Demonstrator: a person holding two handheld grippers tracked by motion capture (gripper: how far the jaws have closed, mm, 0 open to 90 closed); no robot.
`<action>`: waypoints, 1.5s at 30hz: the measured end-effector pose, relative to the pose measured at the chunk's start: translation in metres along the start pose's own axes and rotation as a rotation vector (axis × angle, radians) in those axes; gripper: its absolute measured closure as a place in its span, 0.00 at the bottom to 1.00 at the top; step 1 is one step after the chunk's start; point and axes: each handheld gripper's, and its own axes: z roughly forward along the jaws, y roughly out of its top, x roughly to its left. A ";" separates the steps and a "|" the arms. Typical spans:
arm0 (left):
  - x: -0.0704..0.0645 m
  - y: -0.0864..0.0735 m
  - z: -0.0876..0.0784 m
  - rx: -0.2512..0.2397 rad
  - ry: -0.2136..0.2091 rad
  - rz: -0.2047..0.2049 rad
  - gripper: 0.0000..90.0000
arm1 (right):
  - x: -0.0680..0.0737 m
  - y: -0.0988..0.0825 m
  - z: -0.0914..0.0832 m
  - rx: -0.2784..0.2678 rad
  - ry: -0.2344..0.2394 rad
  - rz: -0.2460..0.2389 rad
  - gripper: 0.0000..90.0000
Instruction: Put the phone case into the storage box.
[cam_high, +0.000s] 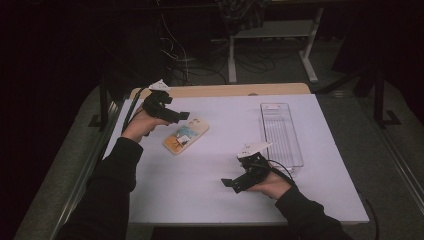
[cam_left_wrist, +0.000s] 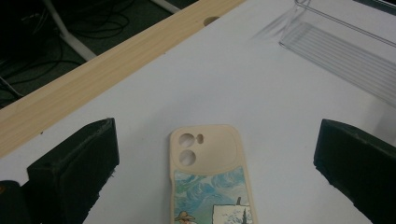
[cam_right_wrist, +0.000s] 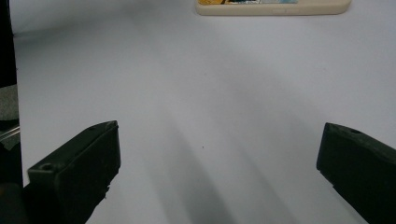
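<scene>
The phone case (cam_left_wrist: 208, 177) lies flat on the white surface (cam_high: 220, 165), just ahead of the left gripper (cam_left_wrist: 215, 163), jaws spread. The right gripper (cam_right_wrist: 219, 172), also spread, seems apart from it.

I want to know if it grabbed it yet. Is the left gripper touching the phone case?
Apart. In the left gripper view the phone case lies on the white table midway in the left gripper, with bare table between it and each open jaw.

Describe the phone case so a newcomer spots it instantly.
Start at the white table, left half, just beyond the left gripper. The phone case lies flat there, apart from the clear plastic tray on the right. It is cream-rimmed with a blue painted picture, the table's one coloured item.
</scene>
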 end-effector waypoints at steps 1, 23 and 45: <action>0.002 0.000 0.000 0.007 0.005 0.015 0.00 | 0.000 0.000 0.000 0.000 0.000 0.000 0.00; 0.008 -0.014 0.014 0.038 0.025 -0.025 0.00 | 0.002 0.000 -0.001 0.014 0.005 0.023 0.00; 0.009 -0.043 0.028 0.084 0.022 -0.064 0.00 | 0.002 0.000 0.000 0.016 0.005 0.000 0.00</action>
